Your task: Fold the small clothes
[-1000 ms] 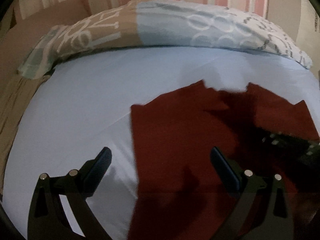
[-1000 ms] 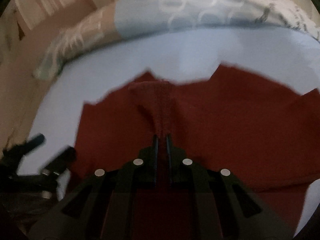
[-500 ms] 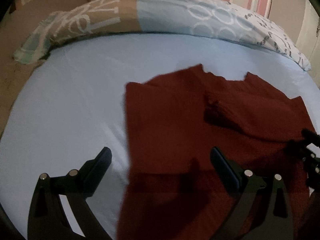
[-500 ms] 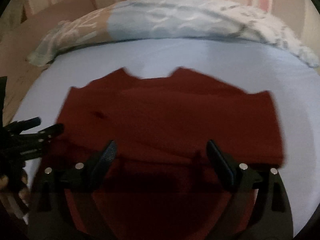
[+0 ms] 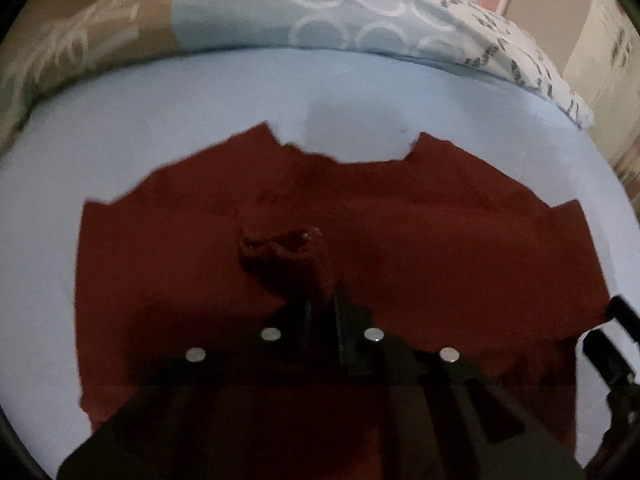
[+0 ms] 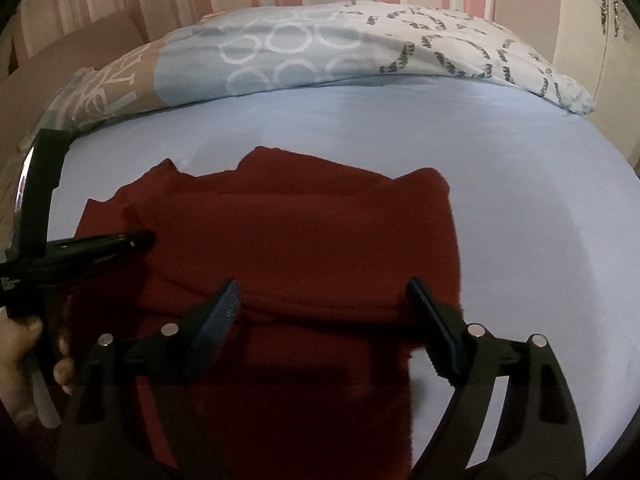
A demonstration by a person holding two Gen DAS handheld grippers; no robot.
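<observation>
While the left gripper is pinched tight on a bunched-up sleeve near the left edge of the dark red sweater, the sweater lies flat in the middle of the light blue bed sheet. Over its right side hangs the right gripper, fingers wide apart, holding nothing
</observation>
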